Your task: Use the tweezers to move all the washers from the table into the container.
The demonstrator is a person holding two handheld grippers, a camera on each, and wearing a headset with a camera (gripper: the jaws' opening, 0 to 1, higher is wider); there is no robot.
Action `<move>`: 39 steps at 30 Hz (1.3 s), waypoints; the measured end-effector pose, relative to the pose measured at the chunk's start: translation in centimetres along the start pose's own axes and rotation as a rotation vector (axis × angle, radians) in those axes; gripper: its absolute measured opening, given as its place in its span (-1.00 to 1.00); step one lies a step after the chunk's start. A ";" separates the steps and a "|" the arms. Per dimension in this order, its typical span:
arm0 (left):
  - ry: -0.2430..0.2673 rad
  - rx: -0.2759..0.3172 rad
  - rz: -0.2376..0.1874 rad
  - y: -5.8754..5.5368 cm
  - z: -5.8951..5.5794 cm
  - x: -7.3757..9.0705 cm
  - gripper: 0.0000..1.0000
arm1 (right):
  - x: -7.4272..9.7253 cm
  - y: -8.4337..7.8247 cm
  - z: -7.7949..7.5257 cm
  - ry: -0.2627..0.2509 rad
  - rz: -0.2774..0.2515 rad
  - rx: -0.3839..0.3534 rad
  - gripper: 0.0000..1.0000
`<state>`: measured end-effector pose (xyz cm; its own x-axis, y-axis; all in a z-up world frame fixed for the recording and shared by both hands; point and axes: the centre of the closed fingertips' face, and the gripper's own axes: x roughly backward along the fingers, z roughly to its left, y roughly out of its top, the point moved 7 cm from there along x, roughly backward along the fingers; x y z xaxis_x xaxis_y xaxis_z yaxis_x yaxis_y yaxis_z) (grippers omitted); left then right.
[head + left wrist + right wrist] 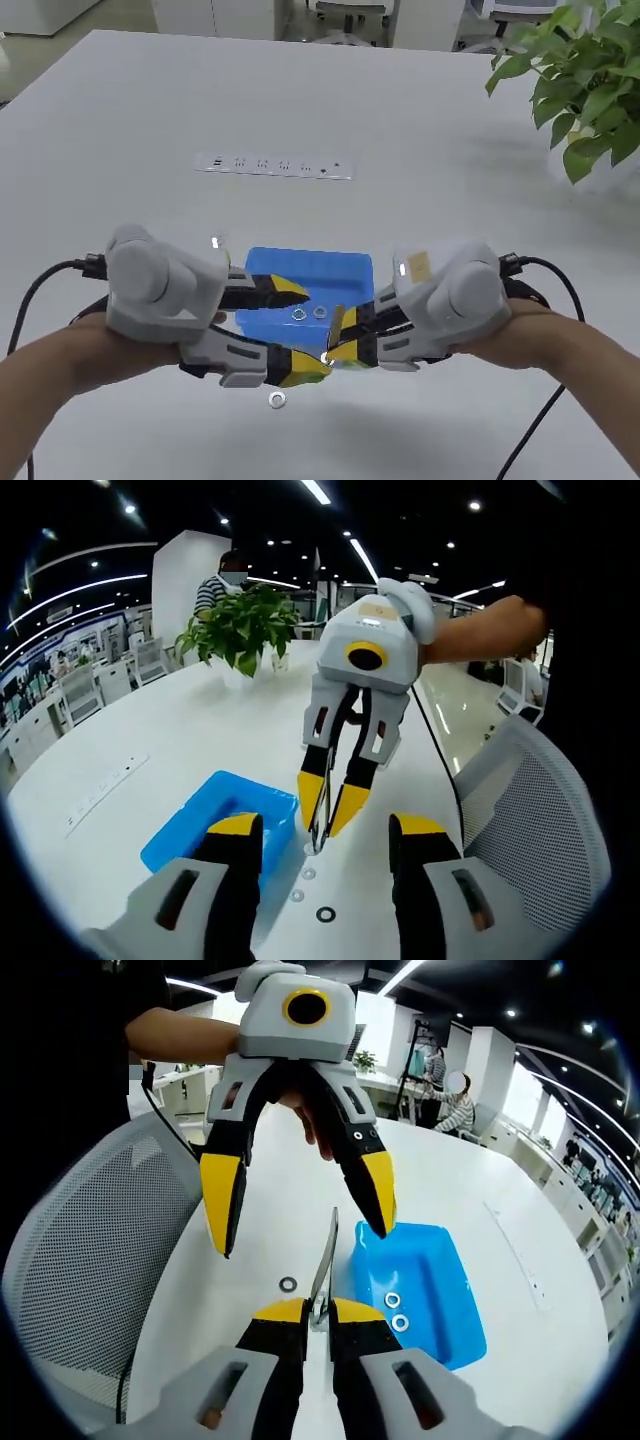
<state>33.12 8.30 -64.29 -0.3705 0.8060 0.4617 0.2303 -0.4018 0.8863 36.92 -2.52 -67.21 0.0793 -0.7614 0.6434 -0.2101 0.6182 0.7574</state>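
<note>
A blue container [345, 270] sits on the white table between both grippers, with two washers [309, 314] lying in it. These washers [396, 1311] also show in the right gripper view, in the container [440, 1290]. One washer [277, 399] lies on the table in front of the container, seen too as a washer [288, 1284]. My right gripper [345, 335] is shut on metal tweezers [335, 322], whose tip points down near the container's front edge. I cannot tell if the tip holds anything. My left gripper [303, 330] stands open, facing the right one, with its jaws astride the tweezers [318, 830].
A white power strip [275, 166] lies further back on the table. A potted plant [590, 80] stands at the far right corner. A mesh office chair [540, 810] stands beside the table, and people sit in the background.
</note>
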 end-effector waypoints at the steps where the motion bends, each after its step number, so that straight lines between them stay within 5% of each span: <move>1: 0.005 0.004 -0.002 0.0 0.0 0.1 0.18 | 0.1 0.1 -0.1 -0.002 -0.002 0.001 -0.82; 22: 0.108 0.079 -0.055 -0.5 -0.4 3.1 0.68 | 1.1 2.4 -2.8 -0.031 -0.038 0.038 -0.82; 39: 0.148 0.103 -0.045 -1.5 -0.1 4.0 0.95 | 0.4 1.4 -5.3 -0.050 -0.032 0.053 -0.82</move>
<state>31.21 12.11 -63.76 -0.5094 0.7462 0.4285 0.2987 -0.3137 0.9013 41.79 -0.96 -65.31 0.0386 -0.7901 0.6118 -0.2599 0.5832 0.7696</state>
